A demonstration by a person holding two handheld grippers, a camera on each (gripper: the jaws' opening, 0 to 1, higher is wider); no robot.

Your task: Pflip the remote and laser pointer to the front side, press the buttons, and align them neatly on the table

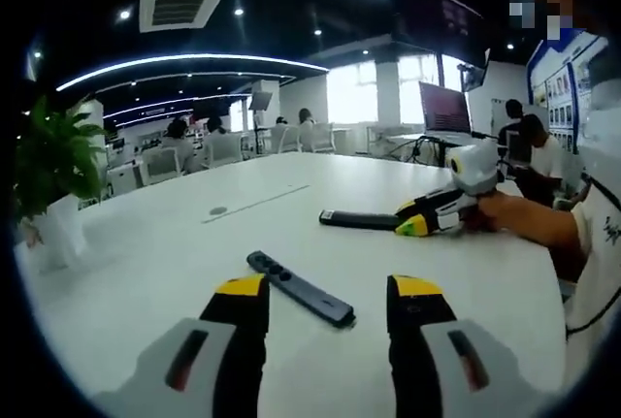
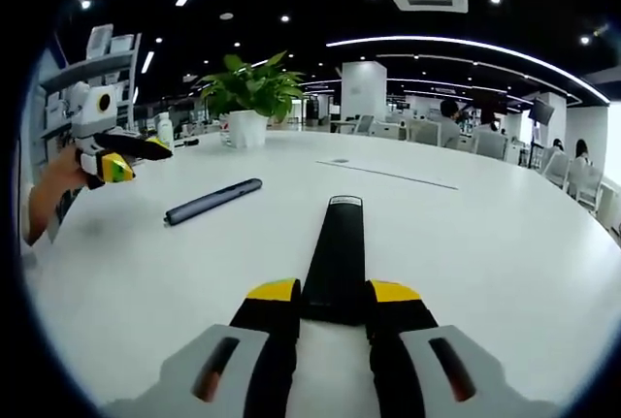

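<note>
Left gripper [image 1: 328, 306] hangs low over the white table [image 1: 146, 253], jaws spread wide with nothing between them, and the grey laser pointer [image 1: 299, 288] lies flat on the table just ahead, running slantwise across the gap, a row of buttons showing near its far end. Over in the right gripper view that pointer [image 2: 213, 201] sits off to the left, well apart from the remote. The right gripper [image 2: 333, 304] has its jaws pinched in on the near end of the black remote [image 2: 338, 253], which stretches straight away along the tabletop. From the left gripper view you see that same remote [image 1: 357, 219] lying flat, the right gripper [image 1: 419, 221] clamped on its end, a hand [image 1: 495, 212] behind it. A potted plant [image 2: 250, 96] stands at the table's far edge
</note>
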